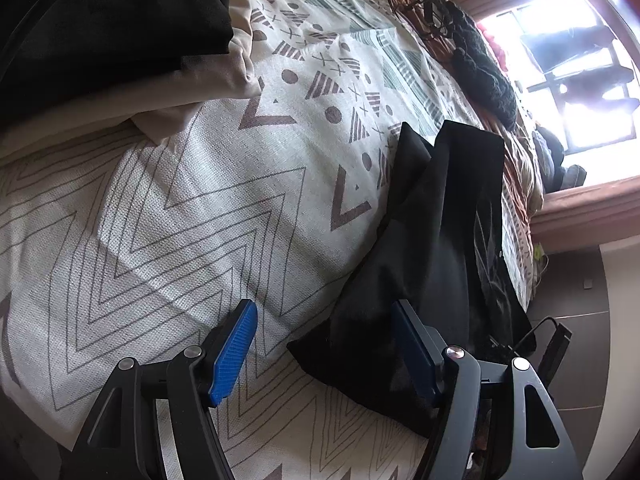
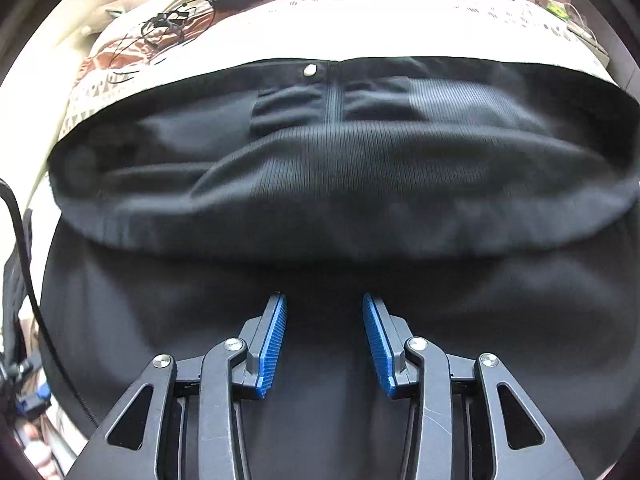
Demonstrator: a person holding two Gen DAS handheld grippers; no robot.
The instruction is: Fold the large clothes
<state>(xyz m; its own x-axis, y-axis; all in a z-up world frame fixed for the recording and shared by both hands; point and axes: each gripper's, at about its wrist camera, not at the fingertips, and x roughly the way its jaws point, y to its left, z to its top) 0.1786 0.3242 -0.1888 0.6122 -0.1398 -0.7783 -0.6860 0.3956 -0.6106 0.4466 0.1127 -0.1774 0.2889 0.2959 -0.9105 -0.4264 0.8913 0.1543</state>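
A black garment [image 2: 320,152] with a silver snap button [image 2: 309,69] and a zip fills the right wrist view. It lies on the bed, one ribbed layer folded over a smoother one. My right gripper [image 2: 323,298] hovers over the smoother layer, its blue pads [image 2: 272,340] apart and pinching no fabric. In the left wrist view the same black garment [image 1: 440,220] runs along the bed's right side. My left gripper [image 1: 324,306] stands wide open over its near corner. The right finger [image 1: 412,348] is above the cloth, the left one over bare bedspread.
The bedspread [image 1: 180,208] is white with grey zigzags and triangles. Black and beige cloth [image 1: 120,40] is piled at the upper left. A dark knit item [image 1: 484,68] and tangled cables [image 1: 420,8] lie at the far side. Brown floor tiles [image 1: 572,344] show beyond the bed's edge.
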